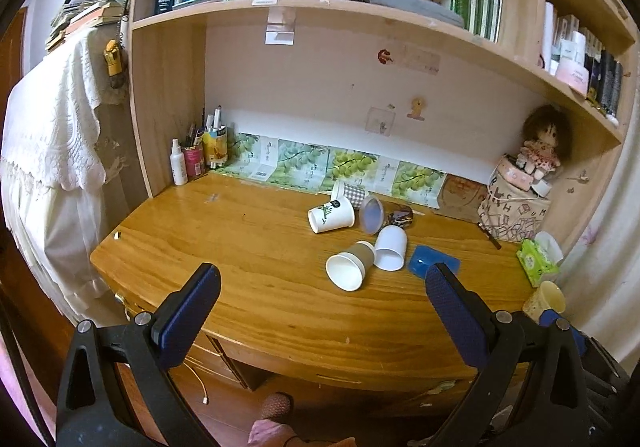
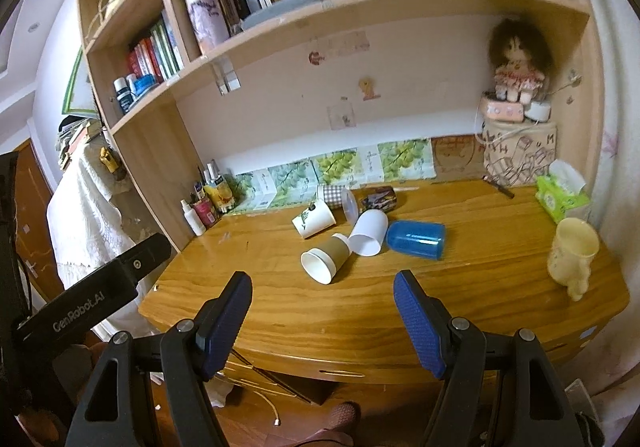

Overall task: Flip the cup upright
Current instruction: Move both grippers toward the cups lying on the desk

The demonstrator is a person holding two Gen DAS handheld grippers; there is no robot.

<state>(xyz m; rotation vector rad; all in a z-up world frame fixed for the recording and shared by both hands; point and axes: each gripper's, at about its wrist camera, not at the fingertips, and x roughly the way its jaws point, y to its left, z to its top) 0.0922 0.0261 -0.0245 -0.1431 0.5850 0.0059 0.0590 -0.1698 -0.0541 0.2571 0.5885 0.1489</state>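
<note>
A cluster of tipped cups lies right of the desk's point(image 1: 240, 287) centre, toward the back edge, as both grippers hang off the front edge, wide open and empty. From the left: a printed paper cup point(image 1: 331, 214) and a checked cup point(image 1: 349, 191) on their sides near the back edge, a clear cup point(image 1: 372, 214), then the brown-sleeved cup point(image 2: 326, 256), a white cup point(image 2: 368, 233) leaning on it, and a blue cup point(image 2: 416, 239) on its side. A yellow mug point(image 2: 572, 253) stands upright at the right edge.

The brown-sleeved cup lies nearest the front, long axis running diagonally, mouth toward the front-left, base toward the back-right, touching the white cup. It sits ahead of the left gripper point(image 1: 320, 279) but right of its centre line, and almost straight ahead of the right gripper point(image 2: 322, 289), which looks the nearer and better lined up. A grasp across the sleeve, fingers either side of that axis, would likely serve.
</note>
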